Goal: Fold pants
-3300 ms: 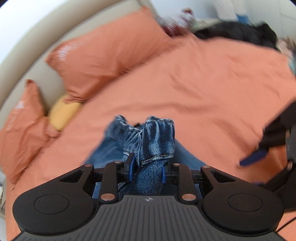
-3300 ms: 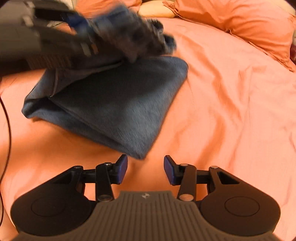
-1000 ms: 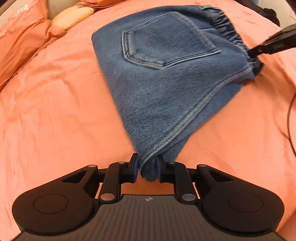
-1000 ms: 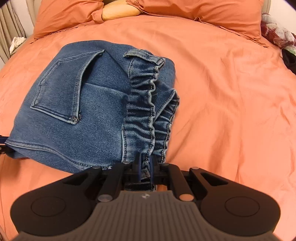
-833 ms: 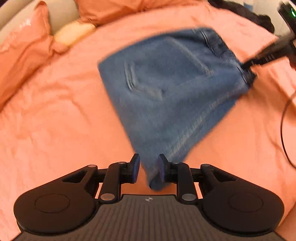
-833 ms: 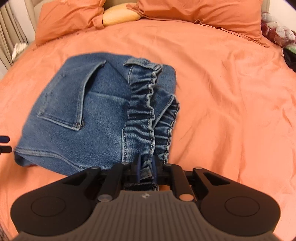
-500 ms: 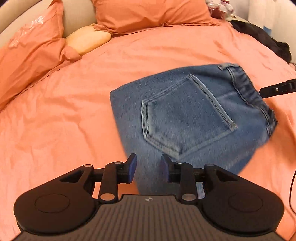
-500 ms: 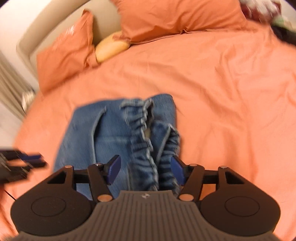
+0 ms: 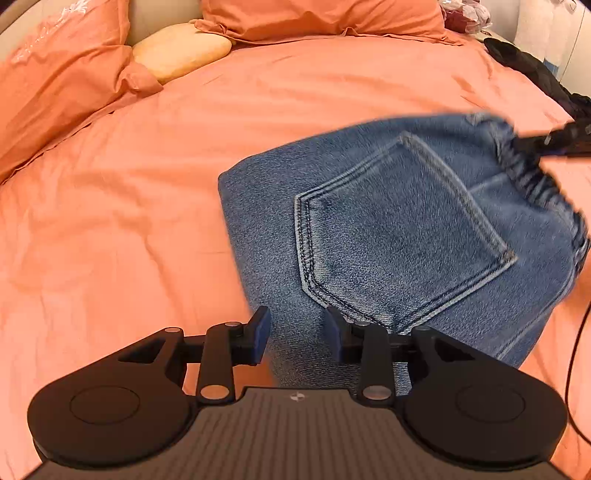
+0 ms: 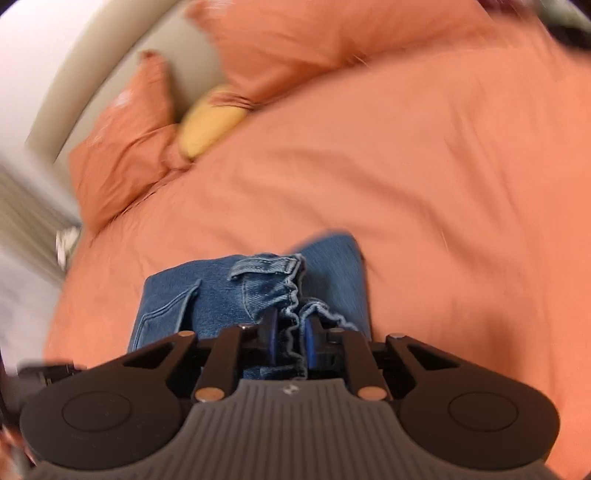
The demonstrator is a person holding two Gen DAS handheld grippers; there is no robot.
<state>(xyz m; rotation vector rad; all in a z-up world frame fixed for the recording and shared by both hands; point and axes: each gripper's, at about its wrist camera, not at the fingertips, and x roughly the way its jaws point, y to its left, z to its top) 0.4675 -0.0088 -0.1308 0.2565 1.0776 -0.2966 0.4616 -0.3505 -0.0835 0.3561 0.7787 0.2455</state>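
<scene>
- Orange bedding covers the whole bed (image 9: 258, 110), with orange pillows (image 9: 314, 16) and a yellow cushion (image 9: 181, 50) up at the headboard; plenty of flat sheet lies around the work, so nothing should snag
- Folded into a compact block, the pants (image 9: 388, 229) lie on the bed with a back pocket (image 9: 399, 236) facing up; in the left view they sit right of centre, their near edge under the left tongs
- Along the far right side of the block runs the gathered elastic waistband (image 9: 535, 177), and this is the part being handled
- Right tongs (image 10: 291, 345) are closing on the waistband (image 10: 291, 295), with ruched denim between the blue pads; their tip shows in the left view as a dark bar at the waistband end
- Left tongs (image 9: 297, 334) stand spread and empty just above the near edge of the denim, touching nothing that can be seen
- My reading: the fold is nearly done and the step in hand is a last tidy or shift of the bundle by its waistband
- To do it well, pinch through all stacked layers, not the top ruffle alone, keep the pull low and gentle so the fold does not open, and let the free tongs press the near edge flat
</scene>
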